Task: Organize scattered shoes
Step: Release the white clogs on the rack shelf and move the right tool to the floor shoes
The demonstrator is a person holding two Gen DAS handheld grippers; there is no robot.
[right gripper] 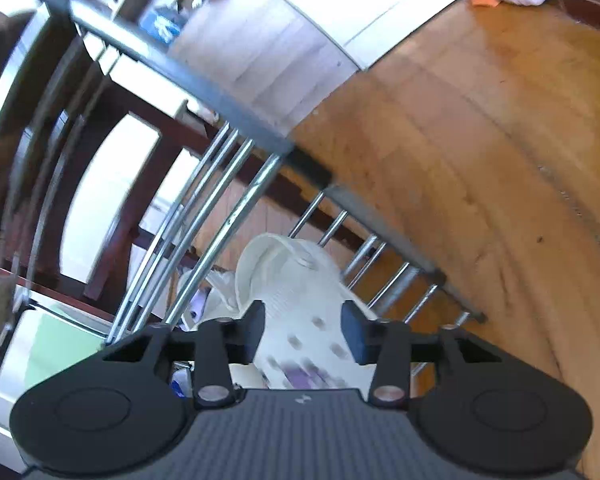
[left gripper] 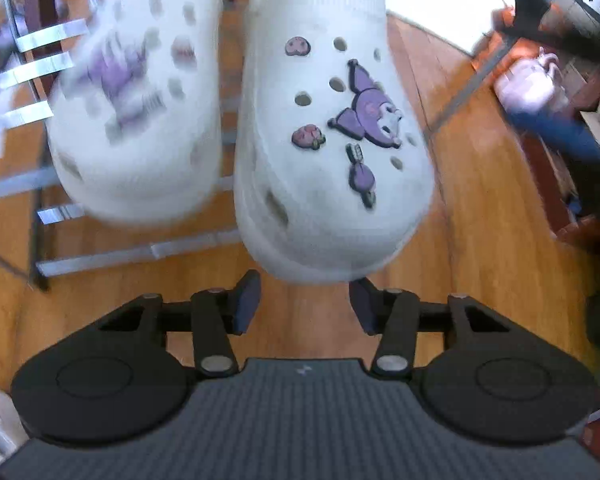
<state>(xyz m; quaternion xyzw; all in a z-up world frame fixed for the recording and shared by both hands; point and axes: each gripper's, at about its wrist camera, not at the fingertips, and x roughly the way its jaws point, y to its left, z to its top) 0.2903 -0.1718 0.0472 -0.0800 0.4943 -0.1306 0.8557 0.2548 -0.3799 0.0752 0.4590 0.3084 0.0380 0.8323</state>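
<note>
In the left wrist view, two white clogs with purple charms hang toe-down: a sharp one at centre and a blurred one to its left. My left gripper is open, its fingers just below the centre clog's toe, not touching it. In the right wrist view, my right gripper has its fingers on either side of a white clog with purple charms, and appears shut on it. That clog sits over the metal shoe rack.
A wooden floor lies below both views. Rack bars with grey tape are at the left of the left wrist view. Clutter and a pale kettle-like object stand at the right. White cabinets stand behind the rack.
</note>
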